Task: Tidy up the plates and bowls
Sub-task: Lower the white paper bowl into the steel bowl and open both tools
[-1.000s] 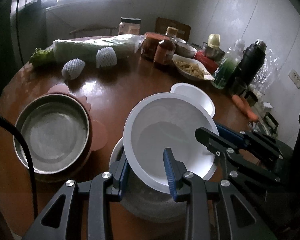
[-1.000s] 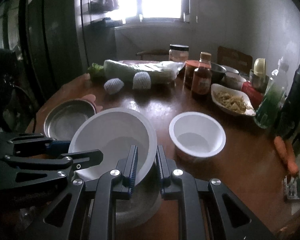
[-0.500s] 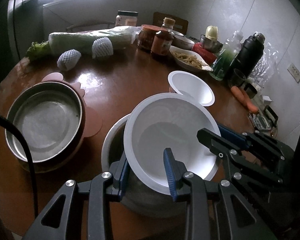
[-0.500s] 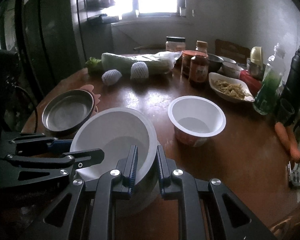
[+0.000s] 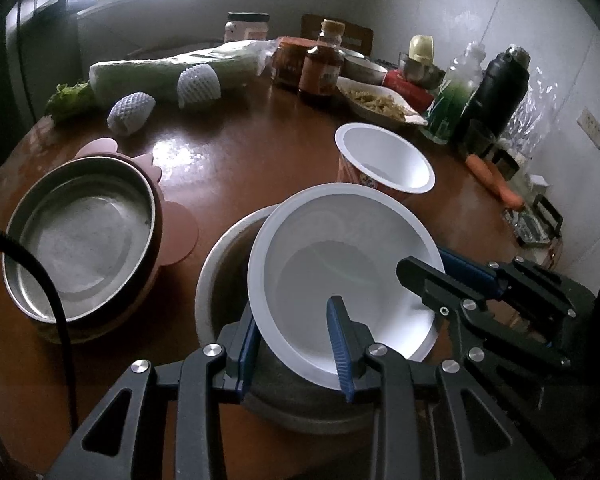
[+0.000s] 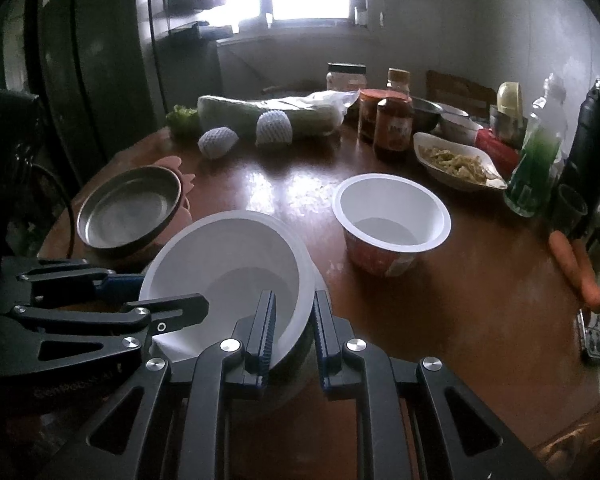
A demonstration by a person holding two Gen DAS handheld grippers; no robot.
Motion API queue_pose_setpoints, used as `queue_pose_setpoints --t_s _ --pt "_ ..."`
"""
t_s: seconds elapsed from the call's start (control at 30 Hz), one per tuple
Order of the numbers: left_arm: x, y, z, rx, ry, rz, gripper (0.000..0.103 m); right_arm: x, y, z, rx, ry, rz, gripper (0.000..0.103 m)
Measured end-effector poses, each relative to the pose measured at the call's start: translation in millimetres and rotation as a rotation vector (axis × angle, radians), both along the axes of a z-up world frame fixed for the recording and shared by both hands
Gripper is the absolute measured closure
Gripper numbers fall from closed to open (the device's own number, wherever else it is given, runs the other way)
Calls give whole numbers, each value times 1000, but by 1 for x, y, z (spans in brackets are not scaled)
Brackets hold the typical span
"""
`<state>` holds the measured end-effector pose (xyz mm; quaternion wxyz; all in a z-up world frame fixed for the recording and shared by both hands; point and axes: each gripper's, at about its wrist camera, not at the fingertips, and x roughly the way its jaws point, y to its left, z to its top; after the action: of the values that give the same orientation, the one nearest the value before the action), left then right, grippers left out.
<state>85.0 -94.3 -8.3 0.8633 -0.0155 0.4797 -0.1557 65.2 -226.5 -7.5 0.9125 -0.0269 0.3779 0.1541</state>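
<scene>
- White plastic bowl (image 5: 340, 276) is tilting inside a larger grey bowl (image 5: 224, 276) on the round brown wooden bench (image 5: 236, 160) in the left wrist view. The left claw (image 5: 296, 344) is clamping the white bowl's near rim, one blue pad inside and one outside. The right claw (image 5: 428, 268) is gripping the rim from the right.
- A steel round pan (image 5: 80, 236) is sitting on a pink mat to the left, well apart; a white paper cup with a red printed wall (image 5: 384, 160) is standing just beyond the bowls.
- White bowl (image 6: 228, 264) is leaning in the right wrist view too, the right claw (image 6: 294, 320) pinching its right-hand wall while the left claw (image 6: 172, 300) is biting the left rim. The paper cup (image 6: 392, 220) is standing to the right, apart, and the steel pan (image 6: 128, 212) is lying to the left.
</scene>
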Motion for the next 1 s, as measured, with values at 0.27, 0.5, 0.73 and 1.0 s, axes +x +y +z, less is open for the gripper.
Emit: queue_pose_setpoints --t_s 0.27,0.5,0.73,1.0 --pt "2 -3 -6 7 16 -16 70 1 0 -8 -22 22 -8 83" --pt "3 -5 -10 31 30 -24 70 -1 6 -10 -59 17 -9 83" --pt "4 -3 -12 27 36 -25 70 0 8 -11 -78 11 -7 83" --pt "2 2 -9 9 24 -23 70 1 8 -11 -77 14 -14 77"
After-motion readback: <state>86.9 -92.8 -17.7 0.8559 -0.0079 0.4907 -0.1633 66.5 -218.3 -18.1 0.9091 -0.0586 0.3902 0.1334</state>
